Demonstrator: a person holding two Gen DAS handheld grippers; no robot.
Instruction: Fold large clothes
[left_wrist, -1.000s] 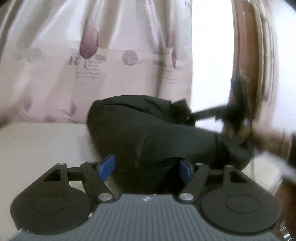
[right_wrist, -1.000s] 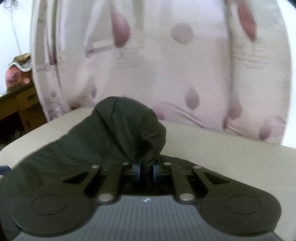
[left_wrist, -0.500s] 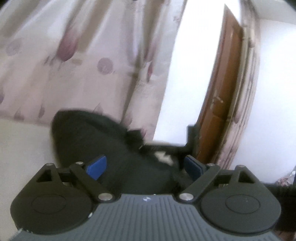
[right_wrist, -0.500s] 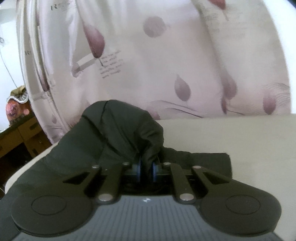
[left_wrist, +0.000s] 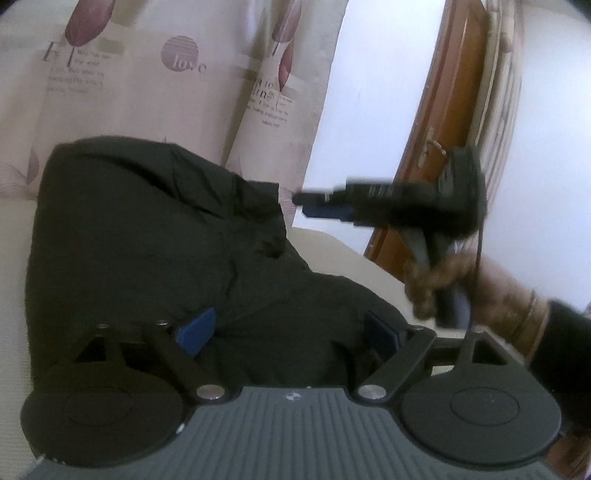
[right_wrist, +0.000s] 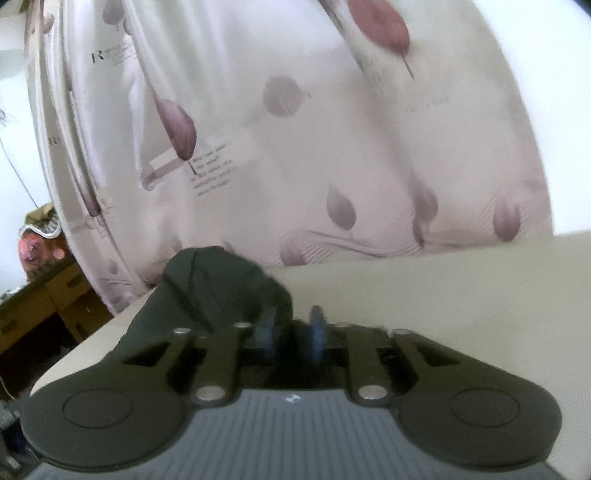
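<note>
A pale curtain (left_wrist: 155, 85) printed with mauve leaves and text fills ten to twelve o'clock, hanging behind a cream surface (right_wrist: 461, 288). A brown door (left_wrist: 439, 147) with a handle stands at two o'clock; wooden drawers (right_wrist: 55, 295) sit at nine o'clock
</note>
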